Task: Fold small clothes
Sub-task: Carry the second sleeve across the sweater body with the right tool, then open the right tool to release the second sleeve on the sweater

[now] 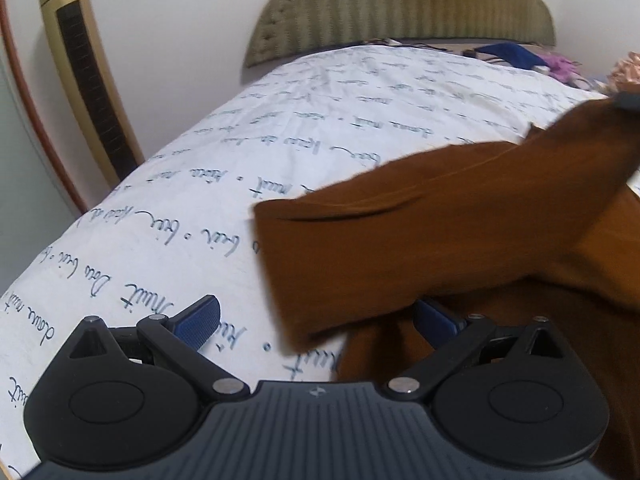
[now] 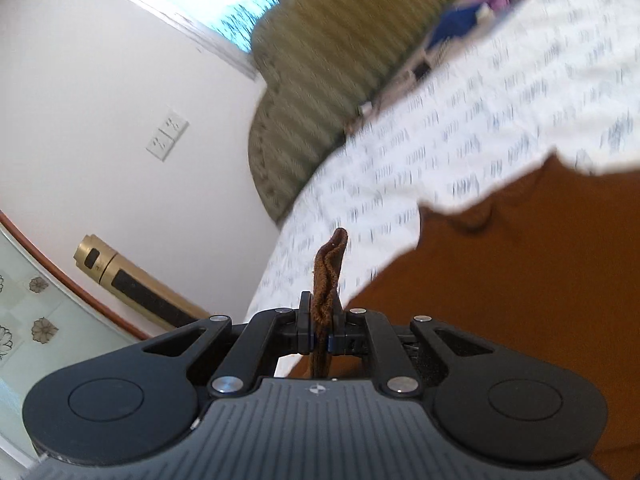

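- We find the brown garment (image 1: 460, 240) partly lifted off the bed (image 1: 280, 120), one edge raised, in our judgement to carry it over into a fold.
- Our right gripper (image 2: 322, 326) has its fingers clamped on a bunched brown edge, which stands up between them.
- Our left gripper (image 1: 316, 320) stands wide open, holding nothing; a hanging flap covers its right finger.

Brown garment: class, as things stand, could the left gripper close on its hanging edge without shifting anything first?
Probably yes. The left gripper is open, and the brown garment hangs between its fingers with nothing in front. The right gripper already pinches another edge.
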Demonstrator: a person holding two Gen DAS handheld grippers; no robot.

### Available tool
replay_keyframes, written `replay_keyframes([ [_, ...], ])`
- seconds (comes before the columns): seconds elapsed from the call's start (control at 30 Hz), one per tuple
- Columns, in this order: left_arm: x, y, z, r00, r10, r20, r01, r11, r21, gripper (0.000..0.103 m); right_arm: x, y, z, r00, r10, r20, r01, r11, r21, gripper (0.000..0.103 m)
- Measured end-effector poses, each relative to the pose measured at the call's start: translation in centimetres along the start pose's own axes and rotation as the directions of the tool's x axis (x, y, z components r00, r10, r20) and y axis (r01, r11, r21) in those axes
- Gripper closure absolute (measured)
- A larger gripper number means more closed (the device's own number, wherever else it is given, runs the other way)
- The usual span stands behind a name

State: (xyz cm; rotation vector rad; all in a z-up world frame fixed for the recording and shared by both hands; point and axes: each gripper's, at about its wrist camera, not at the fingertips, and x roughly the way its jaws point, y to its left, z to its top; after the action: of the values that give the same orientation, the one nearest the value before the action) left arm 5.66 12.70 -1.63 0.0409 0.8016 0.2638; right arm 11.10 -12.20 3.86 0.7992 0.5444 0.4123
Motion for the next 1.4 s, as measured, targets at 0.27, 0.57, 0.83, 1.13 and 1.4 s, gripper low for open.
replay_keyframes([
  [0.27,1.1,-1.2,1.5,1.0,-0.001,0.007,0.001,1.0,-0.026,0.0,-4.1,-3.9,2.9,0.978,-0.162,0.132,0.168,0.985,-0.036,0.091],
  [0.57,2.1,-3.0,1.5,1.0,-0.006,-0.012,0.006,1.0,0.001,0.0,-8.0,-12.2,3.1,0.929,-0.316,0.194,0.308,0.949,0.068,0.091],
  [0.83,2.6,-1.6,0.8,0.999,0.039,-0.03,-0.038,0.999,0.02,0.0,-8.7,-15.4,1.3,0.909,-0.391,0.145,0.379,0.92,0.101,0.091],
  [1.13,1.2,-0.4,0.1,0.999,0.035,-0.032,-0.033,0.998,0.052,0.0,-9.3,-15.8,-0.3,0.881,-0.455,0.126,0.446,0.89,0.093,0.082],
  [1.4,0.3,-0.6,-0.4,1.0,0.006,-0.03,-0.005,0.999,0.052,0.0,-10.5,-13.9,-1.4,0.86,-0.485,0.157,0.493,0.87,-0.01,0.062],
])
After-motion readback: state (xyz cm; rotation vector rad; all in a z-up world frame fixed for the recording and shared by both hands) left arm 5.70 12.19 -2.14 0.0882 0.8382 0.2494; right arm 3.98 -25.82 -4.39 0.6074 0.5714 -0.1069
